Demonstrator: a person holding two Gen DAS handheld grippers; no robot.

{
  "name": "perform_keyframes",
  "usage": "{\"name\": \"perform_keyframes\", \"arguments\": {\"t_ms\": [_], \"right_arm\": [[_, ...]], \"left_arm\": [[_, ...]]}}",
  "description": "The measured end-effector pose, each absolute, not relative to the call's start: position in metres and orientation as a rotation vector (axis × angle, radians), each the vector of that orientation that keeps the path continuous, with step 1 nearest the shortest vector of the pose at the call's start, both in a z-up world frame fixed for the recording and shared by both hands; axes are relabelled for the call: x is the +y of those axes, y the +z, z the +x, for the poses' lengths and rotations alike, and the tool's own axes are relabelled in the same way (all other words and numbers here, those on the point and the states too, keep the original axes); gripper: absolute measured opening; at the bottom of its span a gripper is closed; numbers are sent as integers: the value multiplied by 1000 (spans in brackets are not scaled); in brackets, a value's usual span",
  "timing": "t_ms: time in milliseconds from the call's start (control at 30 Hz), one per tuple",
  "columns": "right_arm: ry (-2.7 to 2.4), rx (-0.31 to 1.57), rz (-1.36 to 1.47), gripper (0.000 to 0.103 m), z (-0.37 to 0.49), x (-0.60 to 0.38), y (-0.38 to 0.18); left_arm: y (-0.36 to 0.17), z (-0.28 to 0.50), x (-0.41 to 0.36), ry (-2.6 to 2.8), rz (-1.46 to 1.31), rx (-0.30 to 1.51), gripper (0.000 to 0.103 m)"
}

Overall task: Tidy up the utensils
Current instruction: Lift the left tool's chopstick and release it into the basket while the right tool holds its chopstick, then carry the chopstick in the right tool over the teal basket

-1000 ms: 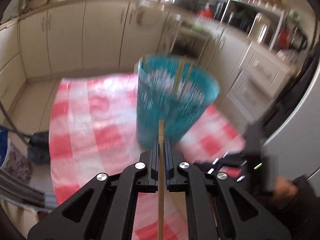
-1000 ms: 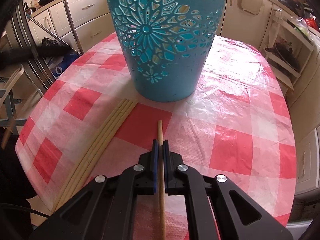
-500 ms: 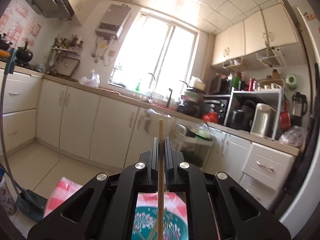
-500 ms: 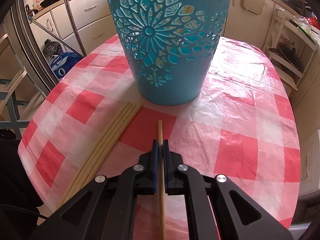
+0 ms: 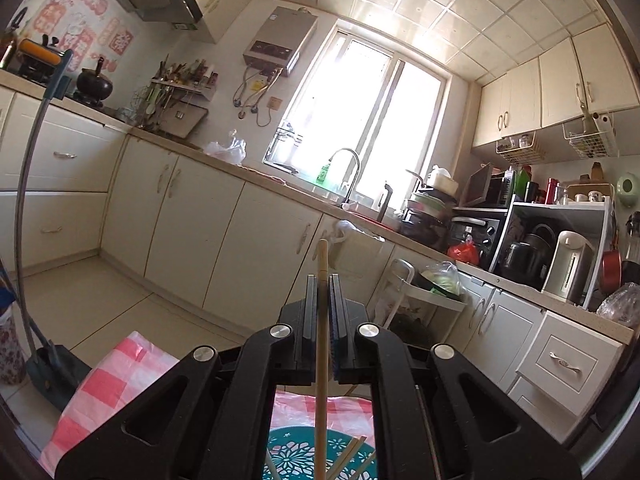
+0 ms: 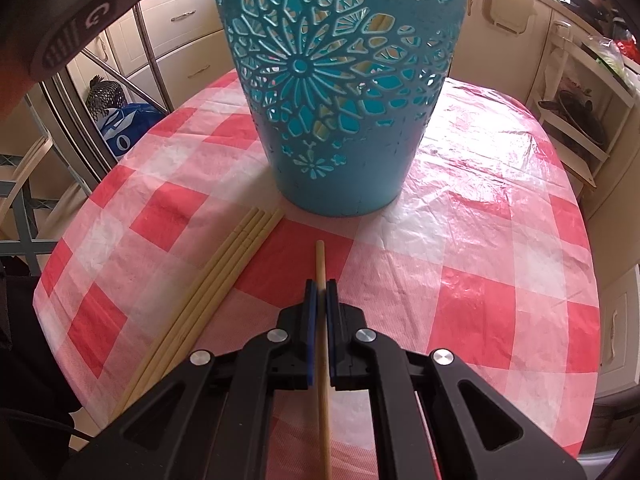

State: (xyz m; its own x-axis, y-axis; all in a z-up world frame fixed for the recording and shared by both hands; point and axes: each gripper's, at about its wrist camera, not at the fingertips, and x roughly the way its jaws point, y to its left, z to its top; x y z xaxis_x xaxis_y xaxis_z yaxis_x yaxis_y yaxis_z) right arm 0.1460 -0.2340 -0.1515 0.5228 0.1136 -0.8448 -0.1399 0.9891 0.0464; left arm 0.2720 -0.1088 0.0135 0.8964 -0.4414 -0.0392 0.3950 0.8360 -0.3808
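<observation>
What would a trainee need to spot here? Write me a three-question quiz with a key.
1. True or false: the right gripper is shut on a chopstick.
2. Where do the loose chopsticks lie relative to the teal basket? A) inside it B) on the checked tablecloth, beside its base C) on the floor
3. Fill in: the chopstick in the left gripper is held above the ____.

Key: 1 true; 2 B; 3 teal basket, seen from above with chopsticks already inside.
</observation>
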Motion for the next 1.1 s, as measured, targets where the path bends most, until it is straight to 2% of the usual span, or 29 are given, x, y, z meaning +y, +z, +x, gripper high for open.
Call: {"name": "perform_keyframes", "arguments": {"t_ms": [700, 800, 867, 933, 1100], "right_arm": [[147, 1009, -36, 5, 146, -234, -151], [147, 1009, -36, 5, 146, -233, -151], [147, 1008, -36, 5, 146, -233, -151], [146, 1009, -37, 5, 146, -233, -151], [147, 1006, -36, 5, 145, -233, -151]], "left_arm": [[-27, 257, -107, -435, -244, 256, 5], [-28, 253, -102, -435, -233, 282, 14], [-29, 249, -97, -428, -232, 300, 36], [-30, 243, -88, -414, -235, 320, 49], [-36, 224, -71, -408, -220, 380, 67]]}}
